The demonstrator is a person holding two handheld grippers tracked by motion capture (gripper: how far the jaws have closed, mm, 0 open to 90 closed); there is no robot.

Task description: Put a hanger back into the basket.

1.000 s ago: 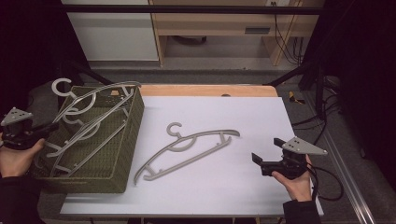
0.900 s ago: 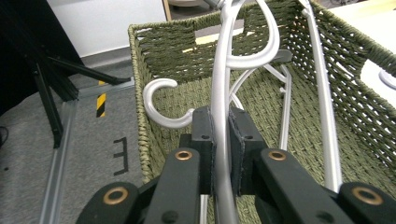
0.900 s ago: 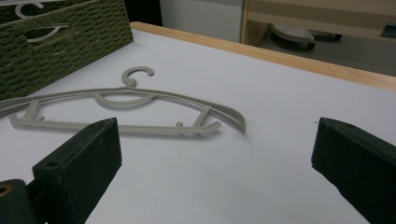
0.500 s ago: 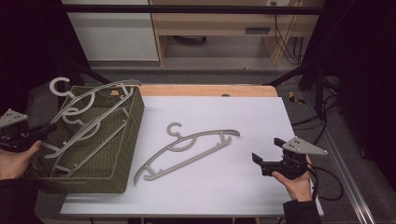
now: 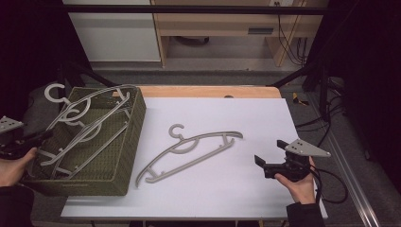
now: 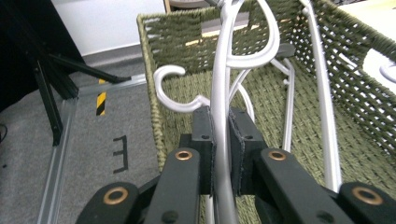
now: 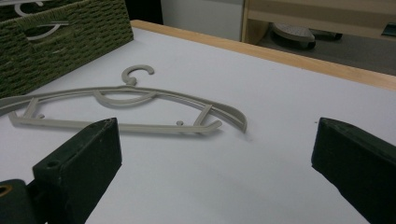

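Your left hand-held gripper (image 6: 220,140) clamped on a pale grey hanger (image 6: 223,88) inside the green woven basket (image 6: 359,51), more hangers ahead of its jaws, your right hand-held gripper (image 7: 215,154) spread wide above the white surface (image 7: 261,102), loose hanger (image 7: 126,109) lying just ahead.

light: bright on white table (image 5: 227,189) | surroundings: dark | shadows: soft | focus: sharp, near jaws slightly blurred

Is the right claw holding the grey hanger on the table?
No, the right claw stands open above the white tabletop, short of the grey hanger.
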